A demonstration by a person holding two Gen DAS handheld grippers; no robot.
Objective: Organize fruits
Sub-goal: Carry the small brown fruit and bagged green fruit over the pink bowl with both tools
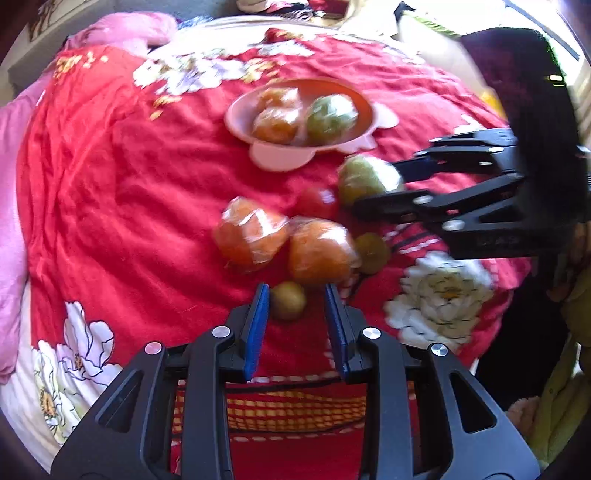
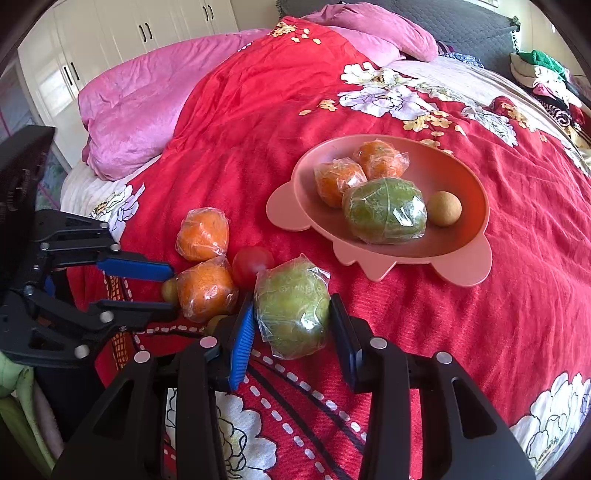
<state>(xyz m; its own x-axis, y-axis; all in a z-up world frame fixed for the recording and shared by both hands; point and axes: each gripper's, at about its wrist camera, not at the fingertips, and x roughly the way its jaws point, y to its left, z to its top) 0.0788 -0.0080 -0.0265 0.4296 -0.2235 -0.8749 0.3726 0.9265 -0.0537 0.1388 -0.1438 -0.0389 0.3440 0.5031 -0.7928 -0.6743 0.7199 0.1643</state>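
Right, we're on a bed, spread with a red floral quilt (image 2: 424,314), a pink duvet (image 2: 140,110) bunched at its far side, white cupboards (image 2: 122,33) behind and a heap of clothes (image 2: 543,77) in the far corner.

On the quilt sits a pink plate (image 2: 465,173) with scalloped feet. It holds two wrapped oranges (image 2: 338,179), a wrapped green fruit (image 2: 384,210) and a small brown round fruit (image 2: 444,208) — that last one shows only from the right wrist; the left wrist view is blurred and the green fruit hides it.

Loose fruit lies in a cluster near the plate: two more wrapped oranges (image 2: 203,234) touching each other, a red tomato (image 2: 251,264) beside them, and small greenish-brown fruits at the edge.

The right tongs (image 2: 291,332) straddle a wrapped green fruit (image 2: 291,306) lying on the quilt, blue pads on either side; whether they press on it I cannot tell. The left wrist view catches the same tongs from the side (image 1: 373,195) at that fruit (image 1: 365,177).

The left tongs (image 1: 295,295) stand parted over the quilt, holding nothing — a small greenish-brown fruit (image 1: 288,301) lies between the pad tips. One more small fruit (image 1: 373,251) sits just beside the nearer orange (image 1: 321,251), clear only from this side.
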